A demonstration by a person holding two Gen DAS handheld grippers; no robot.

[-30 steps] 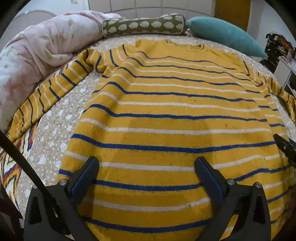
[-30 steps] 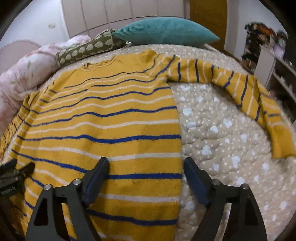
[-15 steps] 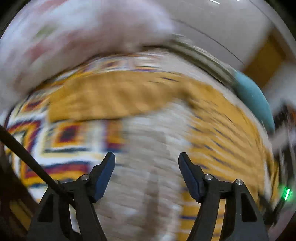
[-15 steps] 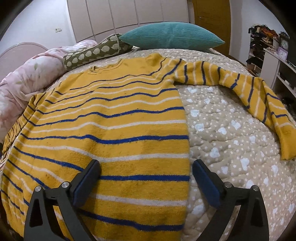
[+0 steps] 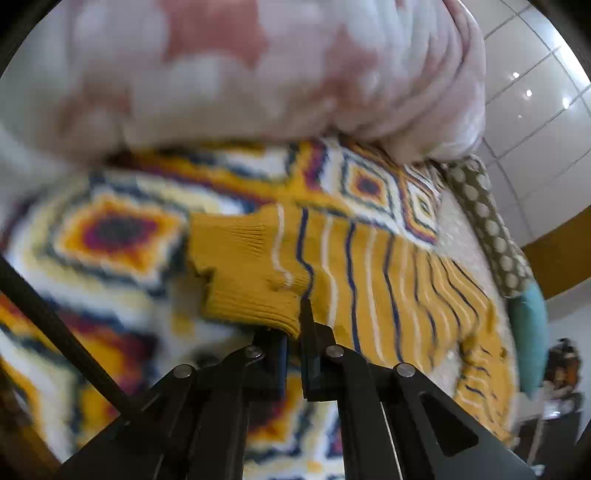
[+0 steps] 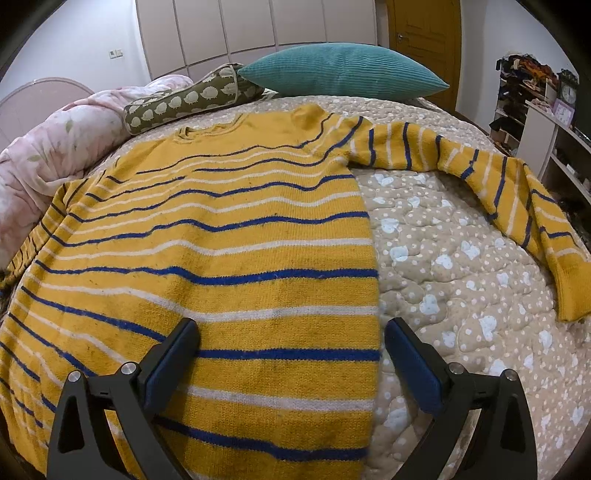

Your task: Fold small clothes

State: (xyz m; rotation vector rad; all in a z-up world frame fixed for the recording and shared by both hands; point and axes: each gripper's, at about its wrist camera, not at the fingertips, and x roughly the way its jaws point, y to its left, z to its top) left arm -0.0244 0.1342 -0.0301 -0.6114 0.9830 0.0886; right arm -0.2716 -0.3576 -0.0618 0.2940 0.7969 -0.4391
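Left hand-held gripper (image 5: 293, 347) has its jaws closed down on the ribbed cuff (image 5: 243, 273) of the sweater's left sleeve, which lies over a bright diamond-patterned blanket (image 5: 110, 236); the right hand-held gripper (image 6: 290, 363) hovers with its jaws spread wide above the hem, holding nothing, its right finger over the bare quilt. Under both, a bed covered in a beige dotted quilt (image 6: 443, 266) carries the yellow striped sweater (image 6: 221, 236), spread flat with its hem towards the right wrist camera and its neckline towards the pillows, so the body's long axis runs near to far. Its right sleeve (image 6: 498, 192) stretches away sideways across the quilt and bends down to the bed's edge. Close beyond the held cuff a pink floral duvet (image 5: 258, 74) is bunched up, blocking much of the left wrist view. Farther back lie an olive patterned bolster (image 6: 192, 101) and a teal corduroy pillow (image 6: 343, 72), then pale wardrobe doors (image 6: 229, 29), a yellow door (image 6: 424, 40) and cluttered shelves (image 6: 532, 96) at right.
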